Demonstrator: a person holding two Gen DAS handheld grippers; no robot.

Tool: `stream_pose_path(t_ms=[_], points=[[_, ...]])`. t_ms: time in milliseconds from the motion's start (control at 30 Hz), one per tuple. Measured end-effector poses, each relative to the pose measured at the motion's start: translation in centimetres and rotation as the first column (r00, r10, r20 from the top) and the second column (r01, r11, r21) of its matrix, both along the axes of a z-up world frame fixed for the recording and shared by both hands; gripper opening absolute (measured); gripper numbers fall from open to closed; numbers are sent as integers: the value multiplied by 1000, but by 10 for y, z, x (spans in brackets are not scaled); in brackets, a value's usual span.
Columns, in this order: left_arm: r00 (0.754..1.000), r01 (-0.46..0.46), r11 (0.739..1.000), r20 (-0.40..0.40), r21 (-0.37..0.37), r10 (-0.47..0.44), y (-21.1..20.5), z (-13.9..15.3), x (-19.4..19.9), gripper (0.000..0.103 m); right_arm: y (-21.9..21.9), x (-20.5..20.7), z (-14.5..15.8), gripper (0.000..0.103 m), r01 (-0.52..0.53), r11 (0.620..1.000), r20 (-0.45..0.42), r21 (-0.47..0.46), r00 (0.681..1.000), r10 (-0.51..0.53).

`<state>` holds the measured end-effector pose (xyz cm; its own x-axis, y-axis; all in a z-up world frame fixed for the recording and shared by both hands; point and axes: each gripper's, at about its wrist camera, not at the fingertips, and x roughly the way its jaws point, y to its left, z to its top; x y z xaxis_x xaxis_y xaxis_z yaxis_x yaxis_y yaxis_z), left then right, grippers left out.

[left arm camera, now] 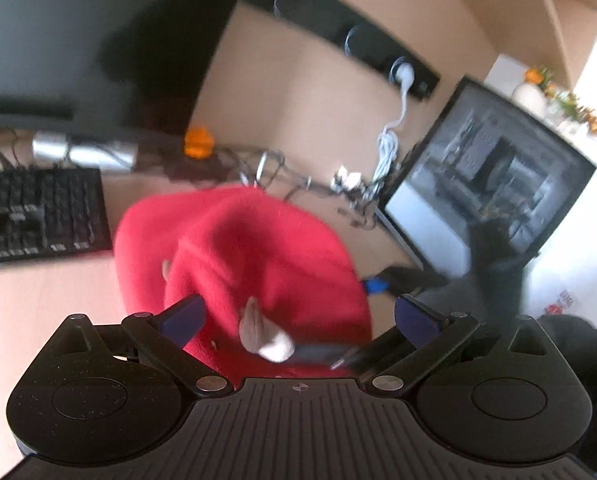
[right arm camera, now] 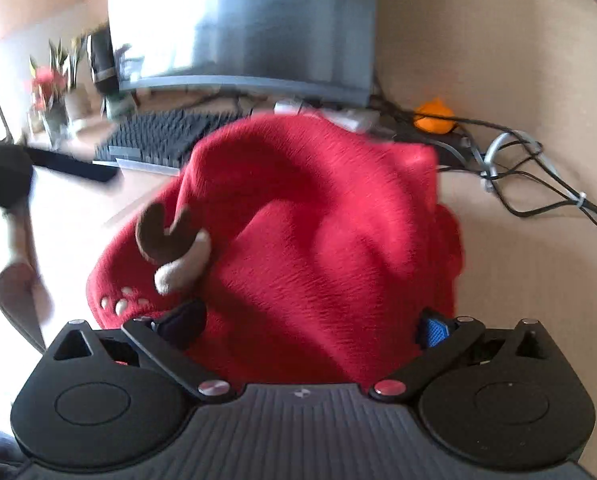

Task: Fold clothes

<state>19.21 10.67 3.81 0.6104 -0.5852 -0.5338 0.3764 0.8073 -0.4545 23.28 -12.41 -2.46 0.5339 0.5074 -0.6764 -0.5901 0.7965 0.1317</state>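
The red fleece garment (right arm camera: 322, 232) sits bunched in a tall heap on the pale bench (right arm camera: 518, 280), right in front of both your grippers, with a keyboard (right arm camera: 166, 142) and a monitor (right arm camera: 242, 24) behind it. Nothing is laid flat yet: the cloth rises in thick rolled folds, so it has no clean long axis. As far as you can read one, the main ridge runs from near your fingers away toward the monitor, peaking at the far side. A small brown antler-like trim with a cream tip (right arm camera: 174, 248) lies on the near left slope, and a few pale dots mark the edge below it, which suggests that side is a front or hood end. This is a guess.

Your right gripper (right arm camera: 310, 326) has its fingers (right arm camera: 432, 332) spread wide, straddling the near base of the heap. The cloth fills the gap between them, but the pads do not press it.

In the left wrist view your left gripper (left arm camera: 298, 314) is also spread wide over the near edge, with a cream piece of trim (left arm camera: 272, 342) lying between its fingers, ungripped. A second screen (left arm camera: 494, 168) stands to the right.

Both sets of fingers look placed to take separate points on the near hem, so the heap can be pulled out flat before any fold.
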Motion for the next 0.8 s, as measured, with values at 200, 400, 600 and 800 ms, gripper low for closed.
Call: stream_pose_path(t_ms=[200, 400, 600, 800], points=[[998, 36, 999, -51, -8, -36, -12, -24, 23, 103, -60, 23, 25, 103, 168, 980, 33, 105, 985, -172], [994, -9, 1000, -107, 5, 10, -12, -43, 53, 103, -49, 60, -3, 103, 237, 971, -1, 33, 972, -237], [994, -4, 998, -105, 66, 11, -15, -68, 54, 103, -34, 95, -39, 103, 278, 960, -103, 16, 956, -275], [998, 23, 987, -63, 162, -12, -31, -72, 57, 103, -17, 100, -41, 103, 257, 964, -23, -62, 966, -259]])
